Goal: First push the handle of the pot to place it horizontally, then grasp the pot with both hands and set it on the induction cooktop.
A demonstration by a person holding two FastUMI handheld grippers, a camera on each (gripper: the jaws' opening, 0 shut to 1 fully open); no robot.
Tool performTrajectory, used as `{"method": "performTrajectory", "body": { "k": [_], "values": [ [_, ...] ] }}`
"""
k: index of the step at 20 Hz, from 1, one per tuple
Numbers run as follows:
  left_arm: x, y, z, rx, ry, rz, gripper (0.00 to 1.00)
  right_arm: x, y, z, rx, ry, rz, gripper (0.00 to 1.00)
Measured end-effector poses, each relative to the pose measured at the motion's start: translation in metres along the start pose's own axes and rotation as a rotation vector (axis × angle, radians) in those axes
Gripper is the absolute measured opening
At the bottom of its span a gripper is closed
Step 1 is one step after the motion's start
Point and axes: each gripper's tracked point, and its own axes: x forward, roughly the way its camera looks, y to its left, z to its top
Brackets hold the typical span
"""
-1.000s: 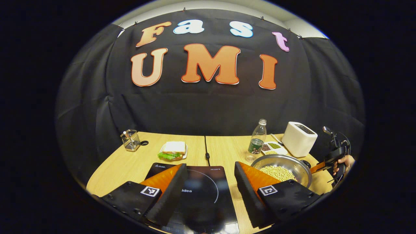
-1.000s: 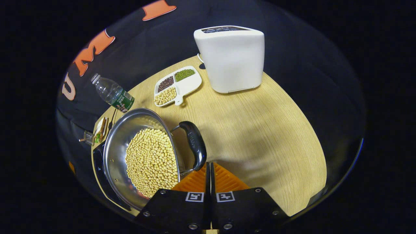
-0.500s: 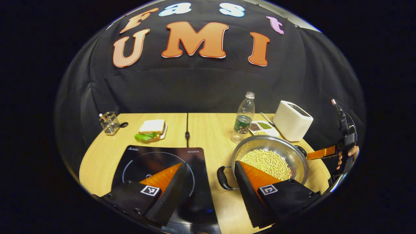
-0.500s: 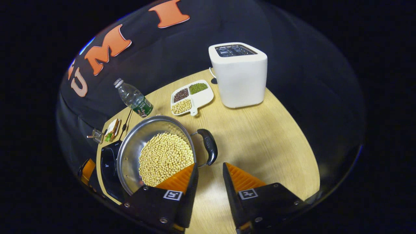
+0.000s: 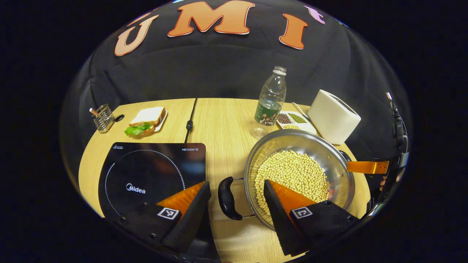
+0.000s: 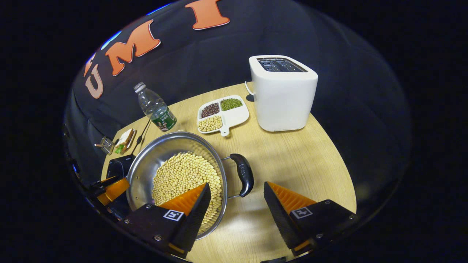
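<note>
A steel pot [image 5: 303,140] of pale beans stands on the wooden table, right of the black induction cooktop [image 5: 146,175]. Its near black handle [image 5: 227,199] lies between the spread fingers of my left gripper [image 5: 237,191], which is open and holds nothing. In the right gripper view the pot [image 6: 161,153] is at lower left, and its other black handle [image 6: 245,175] lies just ahead of my right gripper [image 6: 237,191], open and apart from it. The right gripper [image 5: 367,167], held by a hand, shows past the pot's far side. The left gripper [image 6: 109,189] shows beyond the pot.
A water bottle [image 5: 271,98], a divided dish of beans [image 5: 292,118] and a white toaster [image 5: 333,117] stand behind the pot. A sandwich plate [image 5: 148,118], a wire holder [image 5: 102,117] and a cable [image 5: 189,122] lie at the back left.
The right gripper went from shut against the pot handle to open, drawing back a little. The left gripper swung right and down, bringing the pot's near handle between its fingers.
</note>
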Motion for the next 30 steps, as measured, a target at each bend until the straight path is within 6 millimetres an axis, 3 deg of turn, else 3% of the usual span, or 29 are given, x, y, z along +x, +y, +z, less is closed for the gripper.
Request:
{"method": "performTrajectory", "body": {
  "k": [4,10,13,18,24,25,30],
  "values": [
    [0.016,-0.013,-0.011,-0.024,0.044,-0.013,0.94,0.012,-0.001,-0.002,-0.029,0.009,-0.024,0.93],
    [0.032,-0.026,0.001,0.0,0.003,-0.026,0.95,0.022,-0.012,-0.005,-0.084,0.005,-0.086,0.92],
    [0.045,-0.025,0.001,0.022,-0.004,0.012,0.95,0.031,-0.021,-0.006,-0.105,0.013,-0.123,0.9],
    [0.065,-0.019,-0.002,0.038,-0.001,0.071,0.92,0.038,-0.015,-0.004,-0.116,0.012,-0.113,0.84],
    [0.078,-0.014,0.001,0.086,-0.021,0.113,0.89,0.041,-0.012,-0.006,-0.151,0.01,-0.119,0.69],
    [0.079,-0.015,0.003,0.094,-0.021,0.11,0.89,0.042,-0.012,-0.005,-0.154,0.009,-0.119,0.74],
    [0.081,-0.017,0.007,0.095,-0.048,0.103,0.86,0.04,-0.012,0.0,-0.17,-0.049,-0.142,0.71]
  ]
}}
